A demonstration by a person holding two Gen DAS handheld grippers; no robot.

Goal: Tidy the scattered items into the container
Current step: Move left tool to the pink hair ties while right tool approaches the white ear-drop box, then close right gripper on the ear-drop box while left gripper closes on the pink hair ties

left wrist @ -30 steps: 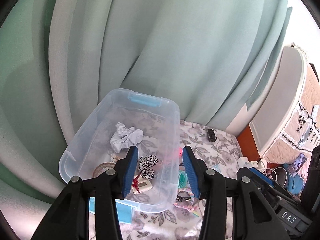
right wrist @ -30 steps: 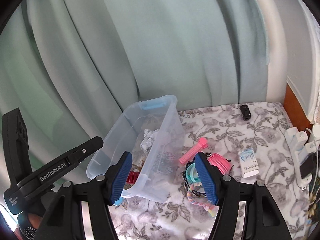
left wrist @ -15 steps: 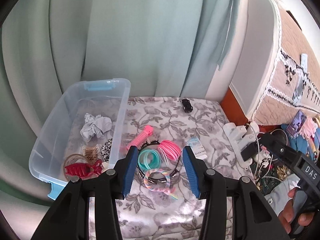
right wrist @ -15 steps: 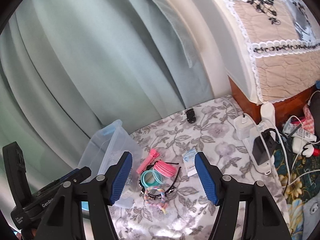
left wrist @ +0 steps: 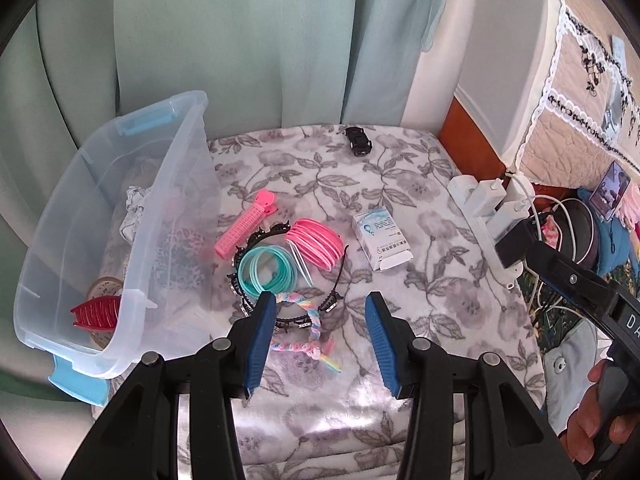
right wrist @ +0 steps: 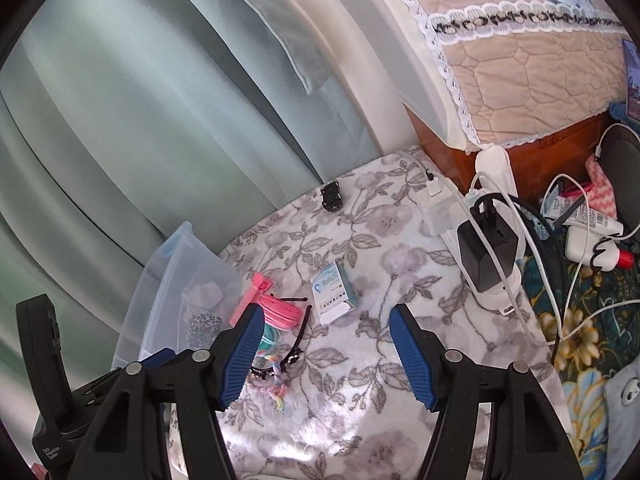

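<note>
A clear plastic bin (left wrist: 176, 184) with blue latches stands at the left; a red claw clip (left wrist: 96, 311), tape roll and white cloth lie inside. On the floral blanket beside it lie a pink hair roller (left wrist: 246, 226), pink bands (left wrist: 316, 242), teal bands (left wrist: 268, 270), a black headband, a rainbow braided headband (left wrist: 298, 344), a white box (left wrist: 382, 242) and a small black toy car (left wrist: 357, 141). My left gripper (left wrist: 320, 316) is open and empty, just above the headbands. My right gripper (right wrist: 326, 330) is open and empty, above the blanket near the white box (right wrist: 334, 294).
A white power strip (left wrist: 486, 216) with chargers and cables lies along the blanket's right edge. A wooden cabinet with a quilted cover (right wrist: 520, 64) stands at the back right. Green curtains (left wrist: 240, 40) hang behind. Clutter of tubes and cables (right wrist: 588, 220) lies at the right.
Both grippers have swung right, away from above the bin. The left one has come down close over the pile of headbands; the right one now faces the white box and power strip.
</note>
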